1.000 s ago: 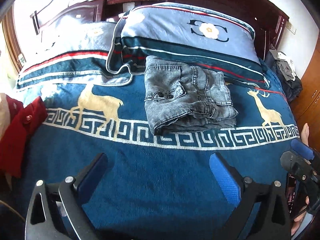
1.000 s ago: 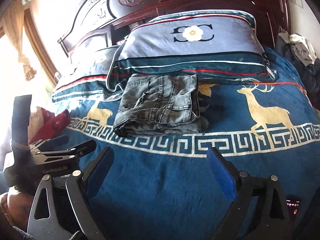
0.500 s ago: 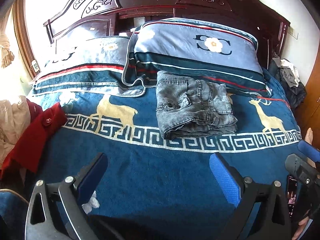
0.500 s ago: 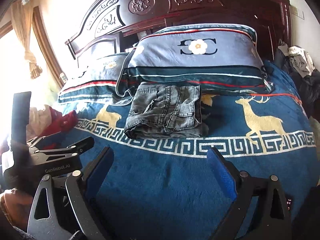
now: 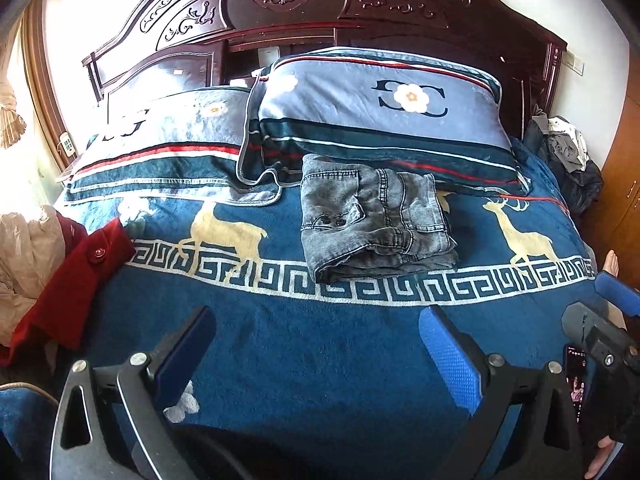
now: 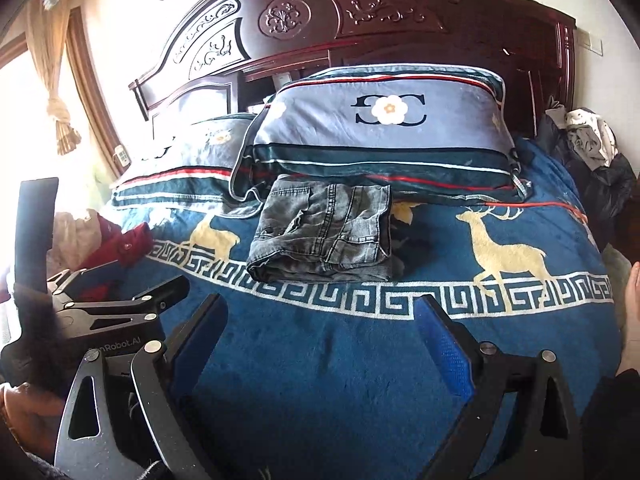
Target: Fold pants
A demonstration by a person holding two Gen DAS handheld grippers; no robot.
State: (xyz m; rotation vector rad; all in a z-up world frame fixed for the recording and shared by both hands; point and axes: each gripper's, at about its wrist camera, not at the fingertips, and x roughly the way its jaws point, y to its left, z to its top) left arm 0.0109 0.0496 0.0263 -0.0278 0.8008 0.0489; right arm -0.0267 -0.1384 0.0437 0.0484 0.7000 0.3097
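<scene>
Our left tool (image 5: 316, 344) and right tool (image 6: 320, 328) hang wide open and empty above the blue deer-patterned bed (image 5: 320, 360), both well short of the grey pants (image 5: 374, 220). We see the pants folded into a compact bundle, their far edge touching the front pillow (image 5: 380, 112), with a red garment (image 5: 68, 280) well off to their left.
</scene>
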